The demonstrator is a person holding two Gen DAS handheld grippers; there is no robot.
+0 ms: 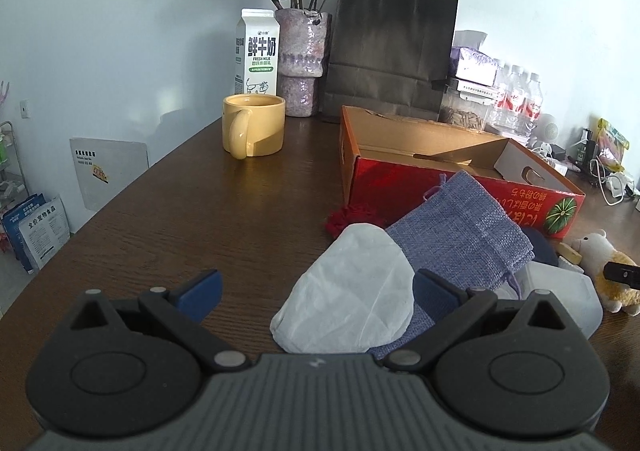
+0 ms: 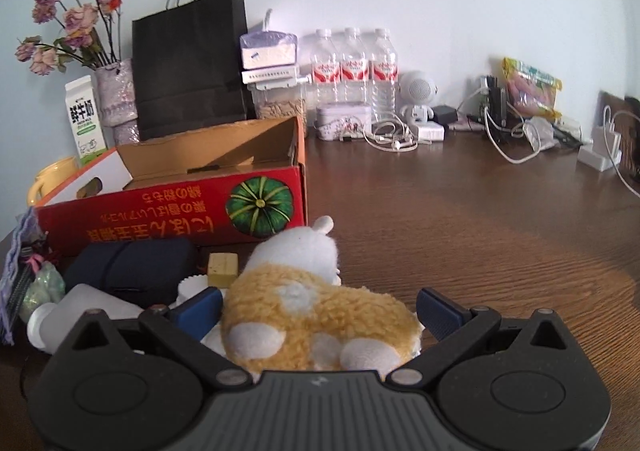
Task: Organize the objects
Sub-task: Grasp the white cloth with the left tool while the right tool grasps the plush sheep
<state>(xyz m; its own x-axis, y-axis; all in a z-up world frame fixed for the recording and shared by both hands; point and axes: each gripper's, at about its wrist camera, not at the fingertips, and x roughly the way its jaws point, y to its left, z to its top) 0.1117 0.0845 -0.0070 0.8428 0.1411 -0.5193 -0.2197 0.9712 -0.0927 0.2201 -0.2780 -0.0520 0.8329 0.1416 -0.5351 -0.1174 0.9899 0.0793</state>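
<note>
My right gripper (image 2: 318, 315), jaws apart, straddles the plush toy (image 2: 316, 311) at bottom centre (box (image 2: 168, 211) upper left); my left gripper (image 1: 318, 293) gapes too.

milk carton (image 1: 256, 51) | yellow mug (image 1: 254, 125) | vase (image 1: 302, 61) | black paper bag (image 1: 390, 51) | water bottles (image 2: 354, 71)

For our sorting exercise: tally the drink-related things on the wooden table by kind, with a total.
Clear plastic water bottles: 3
White fresh-milk carton: 1
Yellow ceramic mug: 1
Total: 5
</note>
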